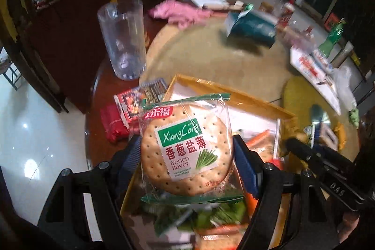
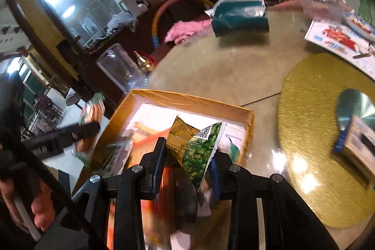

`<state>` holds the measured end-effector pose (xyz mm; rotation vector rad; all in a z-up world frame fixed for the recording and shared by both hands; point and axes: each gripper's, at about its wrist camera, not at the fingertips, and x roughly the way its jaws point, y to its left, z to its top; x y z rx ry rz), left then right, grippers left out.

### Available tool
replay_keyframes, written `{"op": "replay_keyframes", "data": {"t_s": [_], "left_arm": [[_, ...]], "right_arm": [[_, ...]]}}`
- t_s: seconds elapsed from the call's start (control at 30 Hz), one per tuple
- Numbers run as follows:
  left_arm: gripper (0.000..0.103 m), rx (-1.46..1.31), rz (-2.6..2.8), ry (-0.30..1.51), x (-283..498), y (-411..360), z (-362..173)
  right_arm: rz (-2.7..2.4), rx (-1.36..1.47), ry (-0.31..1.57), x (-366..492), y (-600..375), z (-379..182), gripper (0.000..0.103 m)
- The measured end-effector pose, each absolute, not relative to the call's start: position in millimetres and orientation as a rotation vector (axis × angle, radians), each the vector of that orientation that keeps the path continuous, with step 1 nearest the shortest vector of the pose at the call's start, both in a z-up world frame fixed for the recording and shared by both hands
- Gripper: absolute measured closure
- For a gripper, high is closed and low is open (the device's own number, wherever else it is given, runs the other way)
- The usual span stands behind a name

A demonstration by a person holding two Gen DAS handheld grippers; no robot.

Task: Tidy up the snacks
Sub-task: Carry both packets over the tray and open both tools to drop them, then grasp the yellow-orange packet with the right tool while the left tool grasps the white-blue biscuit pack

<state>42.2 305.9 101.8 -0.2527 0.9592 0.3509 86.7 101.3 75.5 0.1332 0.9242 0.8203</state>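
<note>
Round table (image 1: 211, 55), tan glass-covered top with a dark wood rim, sitting in a dim room beside a dark cabinet with a mirrored back and a pale glossy tiled floor. One clear plastic tumbler (image 1: 121, 39) standing upright at the table's left edge; one pink cloth (image 1: 180, 13) lying at the far edge; one teal tissue pack (image 1: 250, 26) resting near the middle; one round gold placemat (image 2: 325, 132) lying toward the right edge; one printed leaflet (image 2: 339, 43) lying beyond the mat. One orange-rimmed cardboard box (image 1: 234, 95) sitting at the near edge, holding several loose snack packets, blurred and not countable. Two red packets (image 1: 119, 116) lying outside the box at its left side. Left gripper (image 1: 187, 154): fingers set wide, clamping one round cracker packet (image 1: 185, 147) by its sides, holding it above the near end of the box. Right gripper (image 2: 189, 161): fingers set narrow, pinching one green pea snack packet (image 2: 199, 154), holding it over the box interior.
</note>
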Motion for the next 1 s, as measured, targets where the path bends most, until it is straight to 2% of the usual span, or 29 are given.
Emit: {"op": "replay_keyframes", "data": {"t_s": [0.03,0.17,0.23,0.33,0.37,0.5,0.57,0.77,0.9,0.93,0.97,1.0], "left_arm": [[0.026,-0.260,0.360,0.970,45,310,95],[0.020,-0.320,0.363,0.973,41,315,84],[0.020,-0.350,0.336,0.943,33,311,92],[0.016,-0.359,0.362,0.853,16,298,109],[0.016,-0.348,0.378,0.844,10,289,113],[0.016,-0.314,0.261,0.826,-2,233,123],[0.015,-0.315,0.192,0.820,-3,202,126],[0.015,-0.300,0.011,0.907,18,118,107],[0.015,-0.270,-0.040,0.960,31,86,91],[0.015,-0.264,-0.044,0.969,35,82,88],[0.015,-0.258,-0.040,0.984,40,77,83],[0.015,-0.260,-0.043,0.997,45,74,80]], "right_arm": [[0.812,0.142,0.922,89,102,73,0.065],[0.818,0.179,0.926,86,87,74,0.039],[0.823,0.205,0.914,83,67,81,0.038],[0.833,0.242,0.876,79,15,92,0.030],[0.807,0.239,0.868,82,-4,93,0.030],[0.600,0.232,0.815,107,-100,90,0.027],[0.495,0.212,0.832,133,-143,80,0.022],[0.340,0.176,0.982,206,-184,34,0.022],[0.349,0.169,1.020,208,-175,20,0.024],[0.335,0.134,1.022,200,-171,19,0.037],[0.301,0.104,1.029,194,-170,18,0.056],[0.271,0.099,1.029,188,-173,17,0.056]]}}
